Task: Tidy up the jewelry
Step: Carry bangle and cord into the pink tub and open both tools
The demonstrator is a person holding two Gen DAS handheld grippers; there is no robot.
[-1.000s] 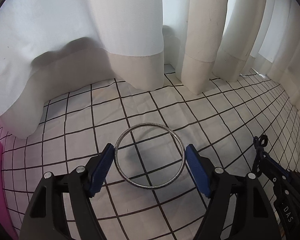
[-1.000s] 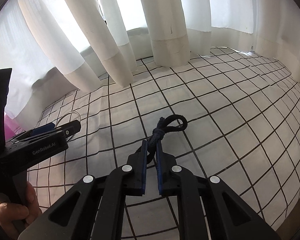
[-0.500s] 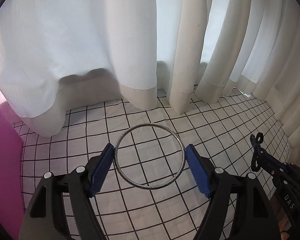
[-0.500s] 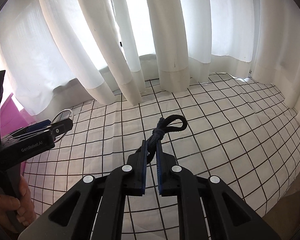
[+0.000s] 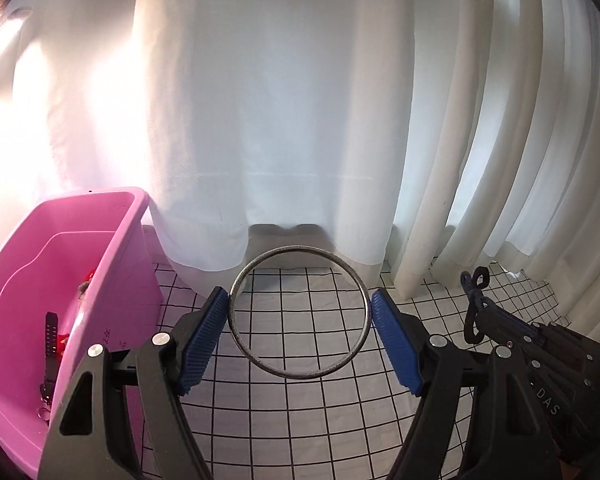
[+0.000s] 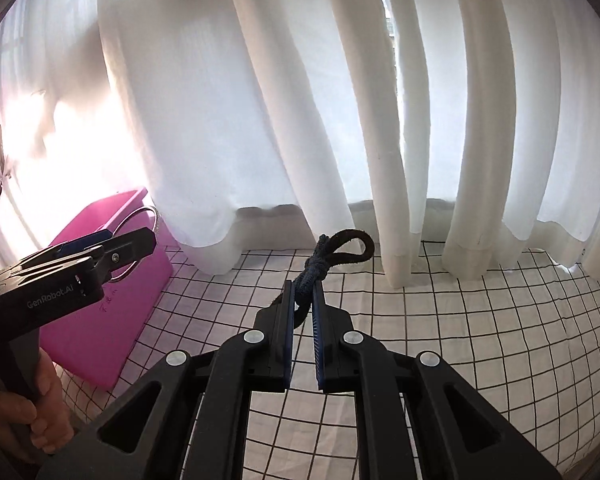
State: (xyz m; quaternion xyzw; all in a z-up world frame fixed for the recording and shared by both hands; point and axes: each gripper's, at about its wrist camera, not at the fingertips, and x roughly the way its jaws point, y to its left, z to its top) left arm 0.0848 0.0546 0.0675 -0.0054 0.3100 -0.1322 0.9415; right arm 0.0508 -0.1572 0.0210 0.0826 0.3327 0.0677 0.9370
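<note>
Backdrop: white curtains point(image 5: 284, 120), checked cloth point(image 5: 300, 420).
Left gripper point(image 5: 299, 320): I hold a bangle point(image 5: 298, 376) across wide jaws.
Right gripper point(image 6: 303, 310): clamped on cord point(image 6: 332, 254).
Progress: pink bin point(image 5: 112, 240) partly filled; both pieces remain.

Open checked tablecloth point(image 6: 480, 320) lies ahead of both grippers; white curtains point(image 5: 284, 120) close the far edge, and the pink bin point(image 5: 112, 248) blocks the left.

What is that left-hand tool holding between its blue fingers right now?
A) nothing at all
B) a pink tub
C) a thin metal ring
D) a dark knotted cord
C: in the left wrist view the thin metal ring spans the gap between the left gripper's blue fingers, lifted above the checked cloth; the dark knotted cord is pinched in the right gripper.
</note>
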